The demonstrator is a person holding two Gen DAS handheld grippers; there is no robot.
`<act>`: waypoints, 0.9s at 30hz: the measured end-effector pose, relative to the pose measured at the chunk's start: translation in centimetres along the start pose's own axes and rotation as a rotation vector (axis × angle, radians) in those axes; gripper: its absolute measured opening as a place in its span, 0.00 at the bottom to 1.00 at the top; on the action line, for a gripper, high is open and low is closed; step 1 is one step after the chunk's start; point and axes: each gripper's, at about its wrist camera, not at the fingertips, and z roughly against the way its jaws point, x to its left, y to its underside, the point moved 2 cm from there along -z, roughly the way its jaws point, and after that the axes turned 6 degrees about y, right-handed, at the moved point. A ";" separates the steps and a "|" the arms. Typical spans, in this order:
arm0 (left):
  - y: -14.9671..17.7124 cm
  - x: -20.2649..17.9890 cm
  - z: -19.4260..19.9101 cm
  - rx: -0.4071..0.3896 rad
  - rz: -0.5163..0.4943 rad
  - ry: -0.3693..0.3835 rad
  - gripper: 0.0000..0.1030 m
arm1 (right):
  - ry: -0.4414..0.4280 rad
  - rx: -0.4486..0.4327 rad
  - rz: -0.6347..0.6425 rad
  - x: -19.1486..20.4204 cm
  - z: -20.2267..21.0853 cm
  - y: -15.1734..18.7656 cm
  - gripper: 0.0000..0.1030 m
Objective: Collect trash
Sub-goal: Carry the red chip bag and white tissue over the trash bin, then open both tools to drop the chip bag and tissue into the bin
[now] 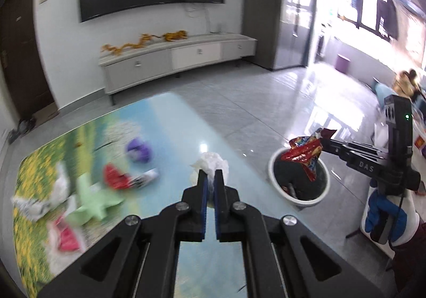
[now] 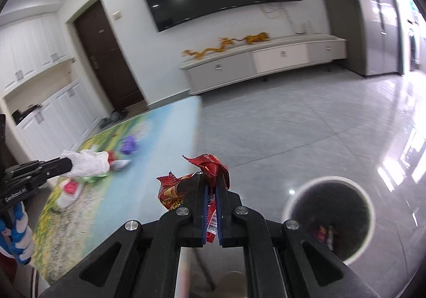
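Surface: glossy scenic print, right edge bordering open tiled floor.
Left hand-held gripper: closed narrow on crumpled white tissue, above the surface.
Right hand-held gripper: clamped on crinkled red snack wrapper, over round white-rimmed bin beside the surface.

The surface carries a printed meadow scene. A purple wrapper lies on it; nearer the camera from that sit a red wrapper, a pale green piece and, blurred, what may be white and pink packets. A white bin stands on the floor beside it.
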 end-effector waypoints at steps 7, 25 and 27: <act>-4.3 -9.2 -8.9 0.084 -0.134 0.136 0.04 | 0.179 0.029 -0.167 -11.3 -0.3 1.7 0.06; -6.9 -17.2 -24.1 0.256 -0.082 0.277 0.39 | 0.312 0.181 -0.300 -21.7 -6.6 4.9 0.36; -7.0 -17.2 -24.3 0.261 -0.071 0.285 0.39 | 0.321 0.193 -0.308 -22.1 -6.7 5.3 0.37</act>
